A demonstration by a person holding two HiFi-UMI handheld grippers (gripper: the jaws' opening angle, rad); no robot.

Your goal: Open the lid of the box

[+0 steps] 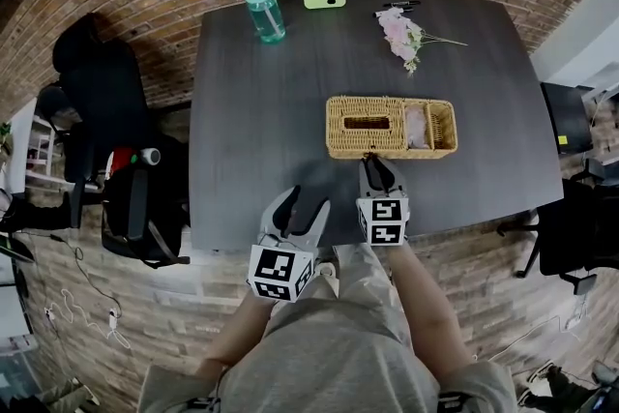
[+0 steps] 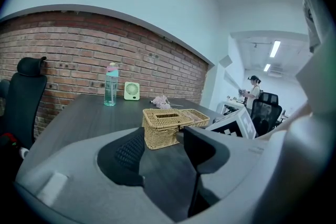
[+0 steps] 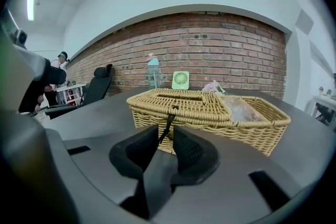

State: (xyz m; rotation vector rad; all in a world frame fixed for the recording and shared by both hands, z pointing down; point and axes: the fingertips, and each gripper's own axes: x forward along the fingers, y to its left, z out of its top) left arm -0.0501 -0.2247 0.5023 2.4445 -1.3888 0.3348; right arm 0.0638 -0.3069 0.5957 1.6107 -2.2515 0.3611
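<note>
Jaws flank box [image 3: 210, 107] strap [image 3: 167, 131] above dark table [image 1: 261, 131], brick wall [image 3: 231, 44] beyond.

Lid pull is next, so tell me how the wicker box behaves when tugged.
The wicker box looks hollow and light, so it may slide on the smooth table rather than open. Its weave probably stays stiff. The dark tab at the right tool hangs limp, likely floppy.

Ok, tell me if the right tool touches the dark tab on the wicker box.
Cannot tell. In the right gripper view the tab hangs between the jaws of the right tool, near one pad; neither contact nor gap is plain.
</note>
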